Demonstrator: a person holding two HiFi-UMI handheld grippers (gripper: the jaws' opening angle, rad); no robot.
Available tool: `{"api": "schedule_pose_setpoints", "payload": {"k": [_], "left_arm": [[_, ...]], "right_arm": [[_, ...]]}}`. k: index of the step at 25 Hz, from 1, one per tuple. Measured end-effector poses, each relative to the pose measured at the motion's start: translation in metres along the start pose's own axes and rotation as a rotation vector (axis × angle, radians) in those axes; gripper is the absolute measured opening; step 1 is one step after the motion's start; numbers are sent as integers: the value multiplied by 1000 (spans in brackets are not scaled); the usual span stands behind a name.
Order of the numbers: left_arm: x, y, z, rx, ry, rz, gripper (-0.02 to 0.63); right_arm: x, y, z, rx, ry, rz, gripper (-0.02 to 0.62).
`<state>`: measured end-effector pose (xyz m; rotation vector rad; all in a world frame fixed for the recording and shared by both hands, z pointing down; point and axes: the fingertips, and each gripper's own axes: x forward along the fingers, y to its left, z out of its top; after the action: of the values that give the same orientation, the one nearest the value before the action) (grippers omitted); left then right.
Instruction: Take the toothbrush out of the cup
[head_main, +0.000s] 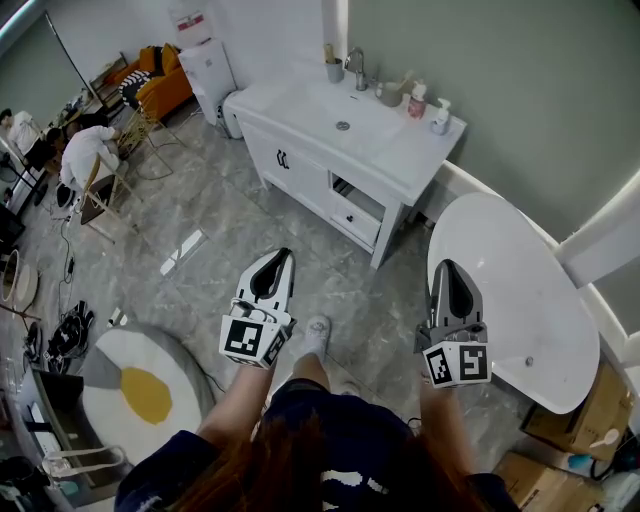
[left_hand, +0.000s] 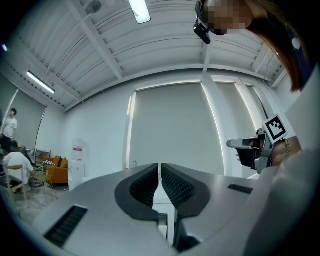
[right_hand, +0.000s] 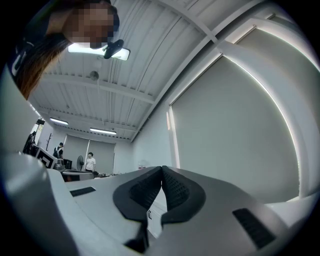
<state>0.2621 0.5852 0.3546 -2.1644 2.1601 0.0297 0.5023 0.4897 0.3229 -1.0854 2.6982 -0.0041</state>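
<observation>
A grey cup (head_main: 334, 71) with a toothbrush (head_main: 327, 52) standing in it sits at the back left of the white vanity top (head_main: 400, 150), beside the faucet (head_main: 357, 68). Both grippers are held out level over the floor, well short of the vanity. My left gripper (head_main: 283, 256) is shut with nothing in it, and so is my right gripper (head_main: 446, 265). The left gripper view shows the left gripper (left_hand: 160, 170) with its jaws together, and the right gripper's marker cube (left_hand: 276, 128) off to the side. The right gripper view shows the right gripper (right_hand: 161, 172) with its pads meeting at the tip.
Bottles (head_main: 428, 108) stand on the vanity's right end. A white bathtub (head_main: 510, 290) lies to the right. A water dispenser (head_main: 205, 70), an orange sofa (head_main: 160, 85) and seated people (head_main: 85, 150) are at far left. An egg-shaped rug (head_main: 140, 385) lies lower left.
</observation>
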Motion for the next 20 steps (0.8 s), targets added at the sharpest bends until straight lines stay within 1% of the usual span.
{"api": "schedule_pose_setpoints", "payload": {"k": [3, 6, 15, 20], "left_arm": [[24, 18, -7, -7, -1, -10, 35], [58, 42, -12, -6, -4, -23, 35], [168, 136, -8, -12, -34, -73, 35], [215, 181, -12, -9, -40, -108, 35]], "right_arm": [[25, -5, -9, -3, 5, -9, 15], [63, -11, -17, -8, 4, -19, 14], [191, -20, -29, -28, -24, -72, 15], [249, -23, -40, -36, -40, -111, 15]]}}
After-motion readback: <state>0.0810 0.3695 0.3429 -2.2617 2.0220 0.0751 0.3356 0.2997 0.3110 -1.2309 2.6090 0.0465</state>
